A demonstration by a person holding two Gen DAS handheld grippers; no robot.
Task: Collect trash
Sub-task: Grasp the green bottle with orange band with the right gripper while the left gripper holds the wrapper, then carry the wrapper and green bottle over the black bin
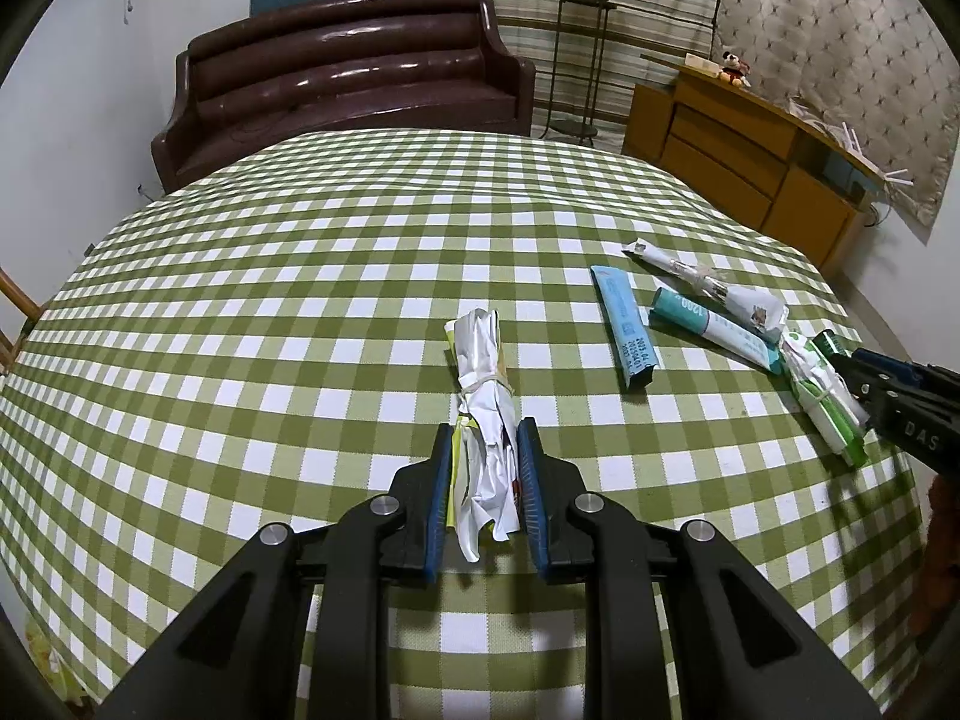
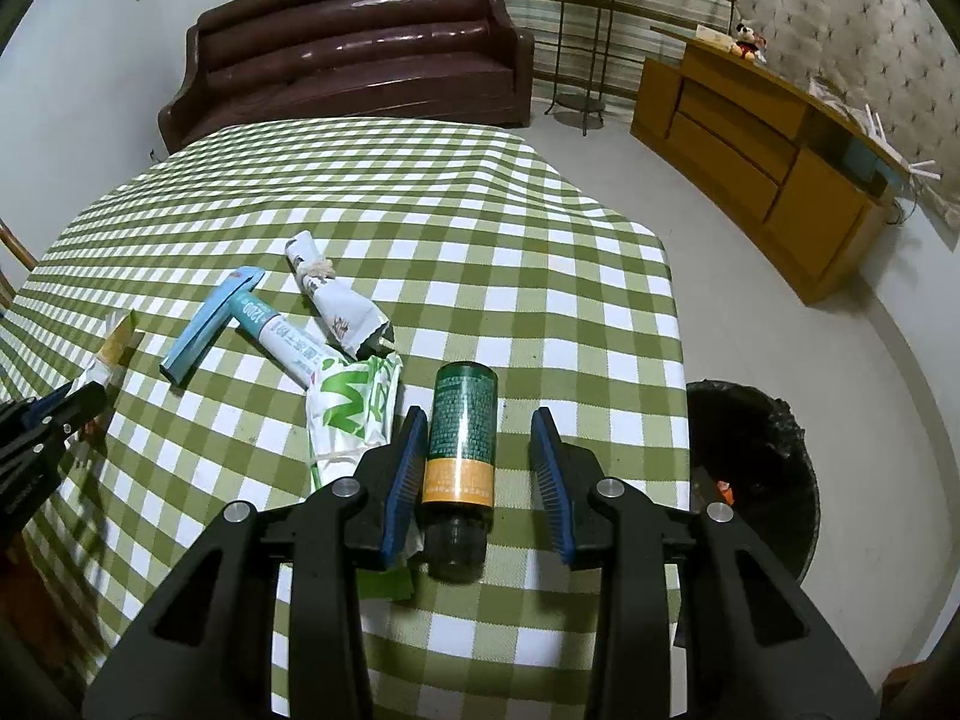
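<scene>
**Operator:** I'm working over the table [image 1: 252,276] with the green check cloth. The bin [image 2: 762,468] stands on the floor just off its right edge, dark liner, near my right side. So whatever I lift on the right has a short carry.

**Spotter:** What's the biggest piece you're on?

**Operator:** The green bottle [image 2: 462,444], lying on its side between the fingers of my right gripper [image 2: 480,468], cap end towards me. The fingers are spread; the left pad looks close to or touching it, the right pad stands apart. I judge it rigid and round, so it may roll or slide on closing. I'd take it across the labelled body, not the narrow dark cap.

**Spotter:** And the left?

**Operator:** My left gripper [image 1: 483,480] straddles the near end of the crumpled paper bundle [image 1: 483,414], tied with a rubber band. The pads sit right at its sides; whether they're pressing yet I cannot tell. It should be light and soft, so it will squash. A hold nearer the band would be firmer.

**Spotter:** The rest?

**Operator:** Further out lie the green-and-white wrapper [image 2: 354,408] beside the bottle, a teal tube [image 2: 282,339] and a flat blue packet [image 2: 207,324], all probably light.
</scene>
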